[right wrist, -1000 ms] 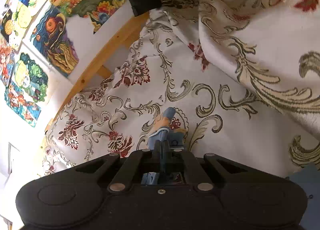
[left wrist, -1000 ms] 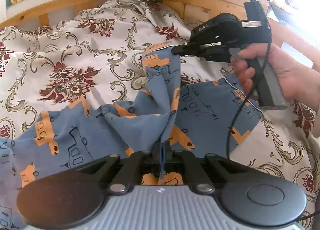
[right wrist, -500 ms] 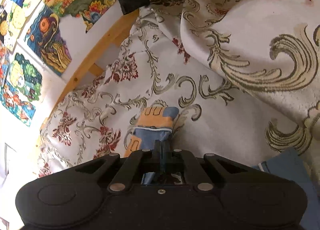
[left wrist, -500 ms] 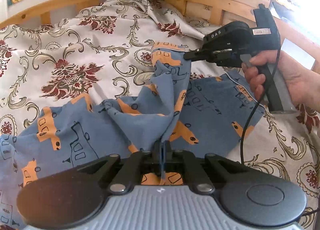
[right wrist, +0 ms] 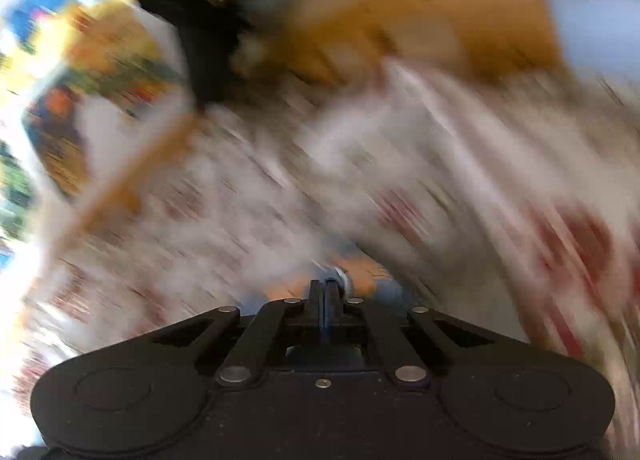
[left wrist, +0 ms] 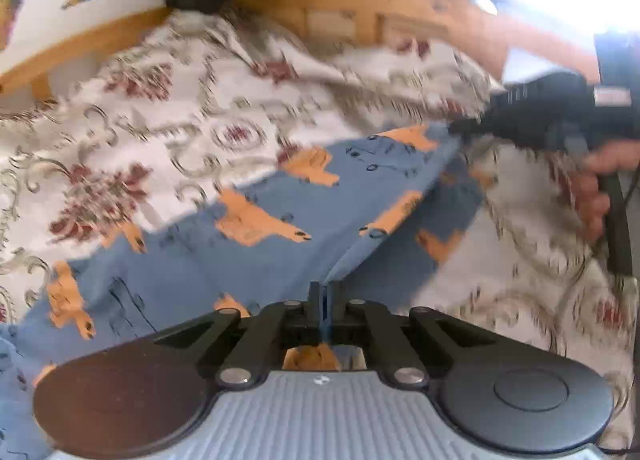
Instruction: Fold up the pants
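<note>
Floral bedspread [left wrist: 168,132]; pants [left wrist: 280,220] stretched between both grippers' fingers, each pinching an edge.

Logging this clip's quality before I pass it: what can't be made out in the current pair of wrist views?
- Right wrist view: motion blur smears the floral bedspread and wall pictures; only the right gripper stays sharp.
- Blue truck-print pants: their left end is cut off by the left view's edge, their near part hidden behind the left gripper.
- Person's hand: cropped at the left view's right edge.

Right wrist view: bedspread [right wrist: 360,164] motion-blurred.
</note>
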`<state>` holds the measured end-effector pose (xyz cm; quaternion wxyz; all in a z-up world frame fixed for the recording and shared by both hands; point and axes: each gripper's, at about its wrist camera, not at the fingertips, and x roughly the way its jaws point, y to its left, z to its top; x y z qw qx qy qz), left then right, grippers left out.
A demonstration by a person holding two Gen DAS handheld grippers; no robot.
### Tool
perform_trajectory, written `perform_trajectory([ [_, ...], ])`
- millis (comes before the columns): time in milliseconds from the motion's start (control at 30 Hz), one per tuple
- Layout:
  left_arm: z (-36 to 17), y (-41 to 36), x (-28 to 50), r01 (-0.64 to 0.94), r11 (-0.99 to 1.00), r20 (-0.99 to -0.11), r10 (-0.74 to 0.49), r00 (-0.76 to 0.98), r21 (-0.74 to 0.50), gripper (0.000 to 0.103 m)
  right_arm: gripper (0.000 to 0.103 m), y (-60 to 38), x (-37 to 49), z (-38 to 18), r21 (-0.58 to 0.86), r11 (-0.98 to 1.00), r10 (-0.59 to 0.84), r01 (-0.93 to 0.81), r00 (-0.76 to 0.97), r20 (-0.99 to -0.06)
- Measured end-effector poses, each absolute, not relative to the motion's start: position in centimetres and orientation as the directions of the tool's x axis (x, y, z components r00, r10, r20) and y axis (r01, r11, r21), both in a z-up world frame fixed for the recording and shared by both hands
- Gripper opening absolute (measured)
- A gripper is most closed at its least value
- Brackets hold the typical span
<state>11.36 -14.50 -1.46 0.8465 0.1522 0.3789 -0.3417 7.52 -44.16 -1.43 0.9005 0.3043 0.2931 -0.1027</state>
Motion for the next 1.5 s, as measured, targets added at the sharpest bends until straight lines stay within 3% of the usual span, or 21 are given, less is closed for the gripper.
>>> perform_trajectory([
  [100,-2.7,-14.6,10.7,0.707,0.707,-0.765,-0.445,0.466,0.02,0.001,0.0,-43.9,6.4,-3.1,0.487,0.769,-0.004,0.414,0.765,-0.644],
  [300,-3.0,-14.6,9.8,0.721,0.691,-0.764,-0.438,0.475,0.052,0.001,0.0,-41.5,5.4,-1.5,0.35,0.854,-0.09,0.384,0.773,-0.629],
  [733,-4.2,-14.7,9.7,0.731,0.68,-0.782,-0.428,0.453,0.051,0.003,0.0,-40.0,5.2,-3.3,0.203,0.894,-0.145,0.4,0.686,-0.713],
  [767,-4.1,-14.4,9.8,0.728,0.685,-0.781,-0.441,0.442,0.025,0.009,0.0,-40.0,5.2,-3.4,0.194,0.892,-0.154,0.409,0.677,-0.72],
  [800,-3.8,-13.8,9.8,0.723,0.69,-0.778,-0.462,0.427,-0.013,0.015,0.008,-39.8,5.0,-3.2,0.171,0.895,-0.177,0.413,0.679,-0.712],
  [867,-3.1,-12.1,9.9,0.706,0.7,-0.756,-0.518,0.401,-0.105,0.056,0.024,-38.9,4.7,-2.1,0.076,0.915,-0.252,0.395,0.71,-0.658],
  [933,-2.0,-9.7,9.5,0.656,0.742,-0.703,-0.54,0.462,-0.139,0.066,0.037,-38.1,4.6,-1.1,0.039,0.932,-0.27,0.36,0.762,-0.588],
  [967,-1.6,-8.7,9.4,0.626,0.768,-0.685,-0.53,0.499,-0.138,0.067,0.045,-37.8,4.7,-0.8,0.039,0.944,-0.251,0.327,0.79,-0.56],
  [1000,-1.3,-7.4,9.4,0.584,0.801,-0.669,-0.507,0.544,-0.132,0.067,0.047,-37.5,5.1,-0.7,0.034,0.955,-0.23,0.295,0.808,-0.542],
  [1167,-2.1,-0.7,11.4,0.225,0.97,-0.686,-0.227,0.691,-0.094,0.065,0.045,-37.5,9.8,-1.9,0.106,0.991,-0.015,0.086,0.841,-0.541],
  [1267,-3.6,4.7,12.2,0.034,0.993,-0.719,-0.104,0.687,-0.112,0.064,0.044,-39.9,11.2,-3.5,0.202,0.961,-0.026,0.188,0.792,-0.61],
  [1300,-4.1,6.4,12.2,-0.019,0.995,-0.737,-0.057,0.673,-0.094,0.061,0.03,-41.3,11.2,-4.1,0.25,0.937,-0.031,0.243,0.773,-0.634],
  [1367,-4.7,9.6,11.5,-0.037,0.993,-0.743,-0.062,0.666,-0.116,0.039,0.01,-43.1,10.7,-4.4,0.317,0.9,-0.032,0.299,0.771,-0.636],
  [1433,-4.0,10.9,10.6,-0.044,0.992,-0.748,-0.059,0.661,-0.117,0.039,0.018,-42.9,10.3,-3.7,0.284,0.908,-0.066,0.309,0.774,-0.63],
  [1467,-3.4,11.0,10.2,-0.043,0.994,-0.749,-0.05,0.661,-0.104,0.049,0.041,-42.3,9.9,-3.3,0.252,0.918,-0.09,0.307,0.779,-0.621],
  [1500,-2.9,11.0,9.8,-0.059,0.995,-0.75,-0.022,0.661,-0.081,0.059,0.056,-41.6,9.6,-2.8,0.219,0.929,-0.11,0.299,0.787,-0.607],
])
